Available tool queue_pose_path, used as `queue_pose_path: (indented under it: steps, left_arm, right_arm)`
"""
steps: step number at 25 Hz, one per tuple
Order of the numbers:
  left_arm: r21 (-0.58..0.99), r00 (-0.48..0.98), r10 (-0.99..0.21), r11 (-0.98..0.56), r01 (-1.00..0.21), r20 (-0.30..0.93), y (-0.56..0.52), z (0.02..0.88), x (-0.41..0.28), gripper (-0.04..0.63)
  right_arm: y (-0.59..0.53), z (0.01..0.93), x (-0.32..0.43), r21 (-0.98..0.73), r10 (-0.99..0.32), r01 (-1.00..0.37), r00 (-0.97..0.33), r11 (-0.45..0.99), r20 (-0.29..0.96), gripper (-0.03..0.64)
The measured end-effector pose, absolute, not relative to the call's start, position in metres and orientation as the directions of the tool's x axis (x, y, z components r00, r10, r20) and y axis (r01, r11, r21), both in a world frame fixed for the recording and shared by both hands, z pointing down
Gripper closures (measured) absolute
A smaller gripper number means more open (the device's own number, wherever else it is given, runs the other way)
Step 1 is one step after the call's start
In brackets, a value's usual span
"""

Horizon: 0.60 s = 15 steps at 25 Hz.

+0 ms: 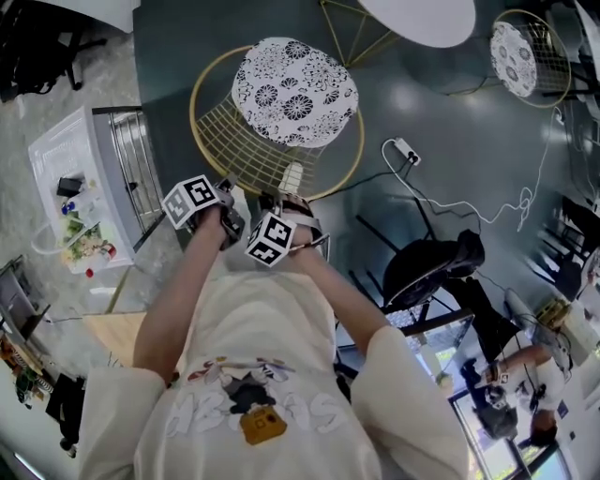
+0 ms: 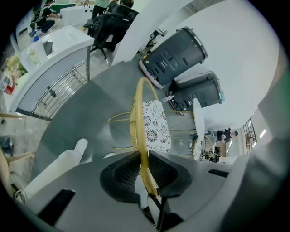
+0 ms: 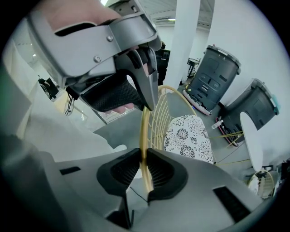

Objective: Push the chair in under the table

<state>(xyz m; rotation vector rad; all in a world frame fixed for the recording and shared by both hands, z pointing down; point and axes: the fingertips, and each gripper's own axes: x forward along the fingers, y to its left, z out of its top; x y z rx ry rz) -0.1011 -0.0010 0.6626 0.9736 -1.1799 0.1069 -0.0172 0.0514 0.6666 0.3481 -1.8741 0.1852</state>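
Observation:
A gold wire chair (image 1: 246, 150) with a black-and-white flowered cushion (image 1: 294, 91) stands just ahead of me on the dark floor. Beyond it, at the top edge, is the white round table (image 1: 417, 17). Both grippers grip the chair's back rim side by side. The left gripper (image 1: 228, 199) is shut on the rim (image 2: 138, 118), which runs between its pads (image 2: 127, 170). Just to its right, the right gripper (image 1: 292, 202) is shut on the same rim (image 3: 145, 131). The right gripper view also shows the left gripper (image 3: 131, 93), the cushion (image 3: 188, 138) and the table (image 3: 251, 136).
A second wire chair (image 1: 525, 56) stands at the far right of the table. A black office chair (image 1: 427, 267) and a power strip with white cable (image 1: 405, 150) lie to my right. A white cart (image 1: 84, 178) is at the left. Two dark bins (image 2: 181, 52) stand beyond.

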Motion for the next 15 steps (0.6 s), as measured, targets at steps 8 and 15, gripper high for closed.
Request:
queue_pose_path:
  steps: [8, 15]
  left_arm:
    - [0.570, 0.425, -0.382, 0.599, -0.562, 0.821, -0.033, 0.662, -0.084, 0.529]
    - [0.572, 0.443, -0.365, 0.590, -0.571, 0.819, -0.058, 0.660, -0.065, 0.528]
  right_arm:
    - [0.018, 0.665, 0.001, 0.071, -0.174, -0.329, -0.296, 0.942, 0.939, 0.561]
    - [-0.008, 0.661, 0.018, 0.087, -0.193, -0.338, -0.294, 0.937, 0.936, 0.561]
